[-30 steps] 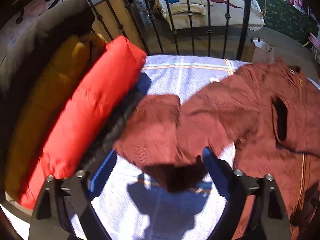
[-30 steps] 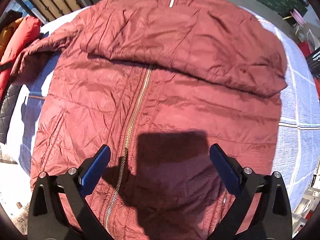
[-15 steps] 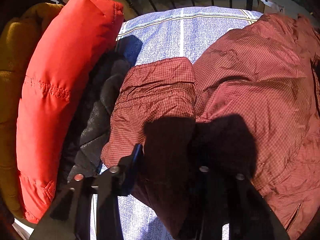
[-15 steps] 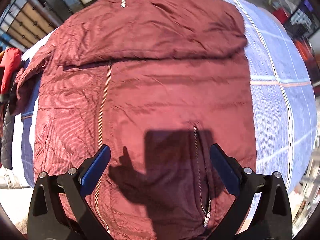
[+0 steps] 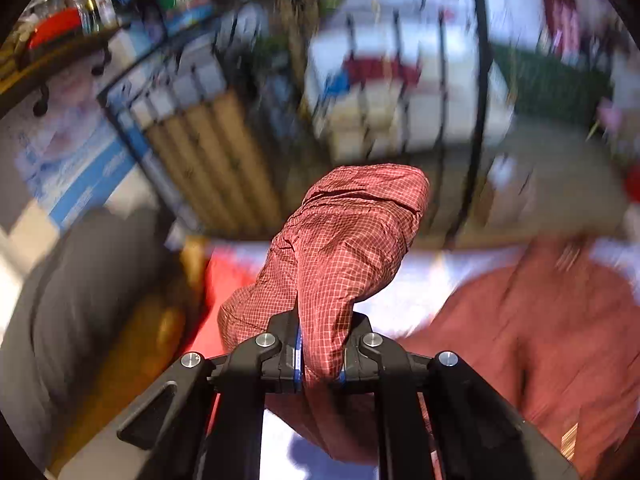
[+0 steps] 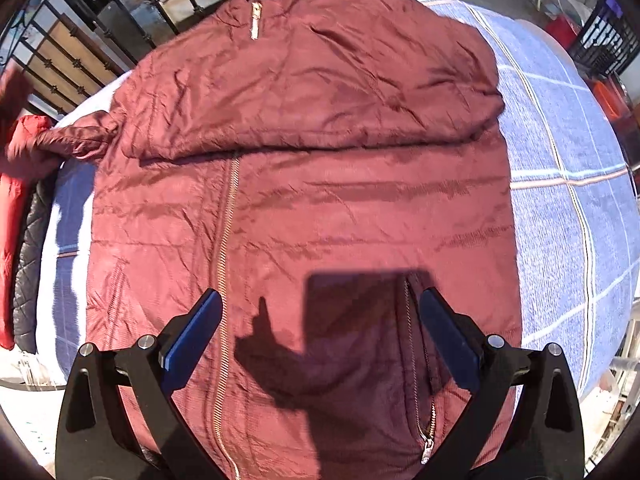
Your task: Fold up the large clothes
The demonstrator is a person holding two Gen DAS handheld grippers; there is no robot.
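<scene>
A large maroon zip jacket [image 6: 312, 184] lies front-up on a blue checked bed cover [image 6: 560, 152]. One sleeve lies folded across its chest. My left gripper [image 5: 320, 356] is shut on the cuff of the other sleeve [image 5: 344, 248] and holds it lifted above the bed; the jacket body [image 5: 532, 320] shows blurred at the right below it. In the right wrist view that sleeve [image 6: 76, 140] stretches off to the left. My right gripper [image 6: 320, 332] is open and empty above the jacket's lower front, near a pocket zip [image 6: 416, 360].
Red [image 6: 12, 216] and black quilted [image 6: 28, 268] jackets lie at the bed's left edge. A black iron bed rail [image 6: 120, 28] stands behind the collar. Bare bed cover shows right of the jacket.
My left gripper has closed on the sleeve cuff and lifted it up off the bed; its view is now motion-blurred. My right gripper stays open, hovering over the jacket's lower front.
</scene>
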